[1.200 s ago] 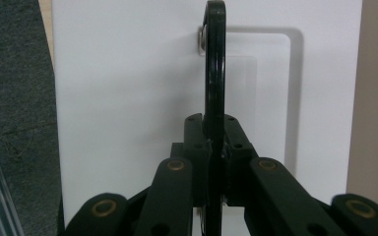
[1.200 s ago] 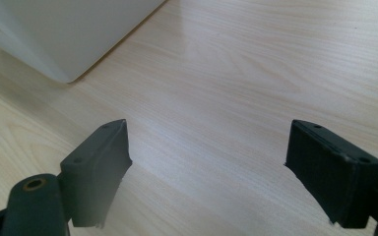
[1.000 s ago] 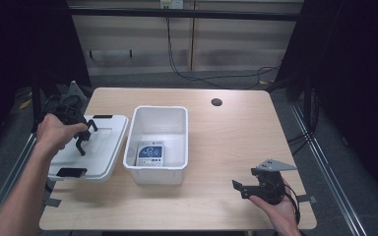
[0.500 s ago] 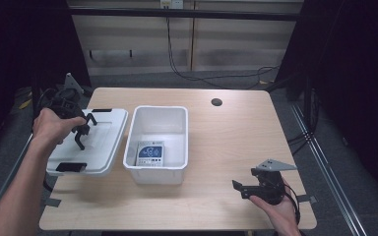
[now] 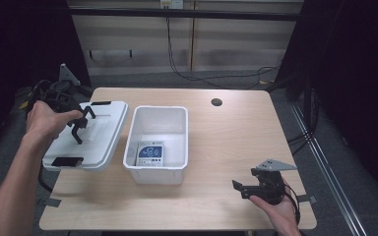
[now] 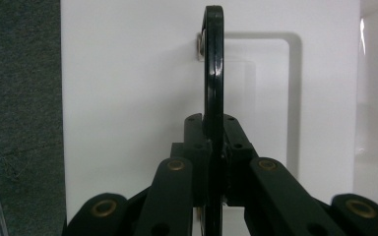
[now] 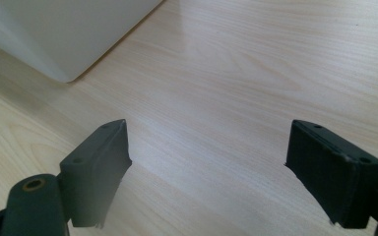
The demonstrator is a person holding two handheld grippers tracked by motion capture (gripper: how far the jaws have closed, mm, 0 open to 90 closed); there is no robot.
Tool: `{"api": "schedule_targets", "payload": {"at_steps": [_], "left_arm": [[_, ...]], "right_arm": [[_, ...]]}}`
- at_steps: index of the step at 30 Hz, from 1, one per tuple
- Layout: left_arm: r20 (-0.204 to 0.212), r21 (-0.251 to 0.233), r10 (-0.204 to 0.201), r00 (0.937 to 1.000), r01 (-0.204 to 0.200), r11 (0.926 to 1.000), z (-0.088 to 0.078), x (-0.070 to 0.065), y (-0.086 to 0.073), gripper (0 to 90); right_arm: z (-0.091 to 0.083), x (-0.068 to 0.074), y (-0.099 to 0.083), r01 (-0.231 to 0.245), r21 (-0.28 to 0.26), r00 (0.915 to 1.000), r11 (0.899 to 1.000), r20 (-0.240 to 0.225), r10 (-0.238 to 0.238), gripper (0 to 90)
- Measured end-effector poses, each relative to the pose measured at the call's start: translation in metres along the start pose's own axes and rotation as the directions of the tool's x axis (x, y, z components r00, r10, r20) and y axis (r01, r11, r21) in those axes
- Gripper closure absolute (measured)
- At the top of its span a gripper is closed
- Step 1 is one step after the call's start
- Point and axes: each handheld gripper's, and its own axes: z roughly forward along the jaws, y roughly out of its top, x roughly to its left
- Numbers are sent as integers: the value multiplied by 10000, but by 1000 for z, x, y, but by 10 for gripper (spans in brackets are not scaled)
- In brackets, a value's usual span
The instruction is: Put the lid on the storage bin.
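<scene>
Lid [image 5: 86,137] hangs tilted left of bin [image 5: 157,140], left hand-held gripper [image 5: 78,125] pinching its thin black handle [image 6: 213,73]. Edge-on grip may let lid swing, slip, hit bin. Right hand-held gripper [image 5: 243,189] spread, idle over counter [image 5: 236,137].

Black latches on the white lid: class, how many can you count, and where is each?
2. One latch sits at the far edge of the white lid; the other latch sits at its near edge. The black handle between them is separate. More could be hidden underneath.
</scene>
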Motion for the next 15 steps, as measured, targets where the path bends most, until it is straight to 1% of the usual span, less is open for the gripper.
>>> {"api": "schedule_targets", "payload": {"at_steps": [1, 3, 4, 5, 9, 10, 11, 13, 15], "left_arm": [[61, 32, 75, 10000, -75, 10000, -1, -1, 0, 844], [87, 49, 85, 9999, -85, 10000, -2, -1, 0, 844], [49, -45, 140, 9999, -140, 9999, -2, -2, 1, 845], [133, -102, 133, 9998, -132, 9999, -3, -3, 1, 845], [225, -127, 246, 9994, -243, 9996, -4, -7, 2, 845], [287, -181, 235, 9993, -230, 9996, -5, -9, 2, 845], [374, -141, 355, 9987, -350, 9993, -6, -12, 3, 846], [366, -153, 420, 9984, -415, 9990, -6, -13, 3, 845], [373, -126, 491, 9981, -486, 9987, -8, -19, 4, 845]], "right_arm": [[0, 0, 0, -7, 2, 10000, 10000, 4, 7, 161], [0, 0, 0, 12, 0, 10000, 10000, -1, -12, 160], [0, 0, 0, 5, -7, 10000, 10000, -2, -5, 161], [0, 0, 0, 0, -1, 10000, 10000, 1, 0, 161], [0, 0, 0, -20, 7, 10000, 10000, 2, 20, 160], [0, 0, 0, -20, 7, 10000, 10000, 2, 20, 160], [0, 0, 0, -19, 2, 10000, 10000, 2, 19, 161], [0, 0, 0, -4, 9, 10000, 10000, 5, 4, 161], [0, 0, 0, -13, 7, 10000, 10000, 8, 13, 160]]}}
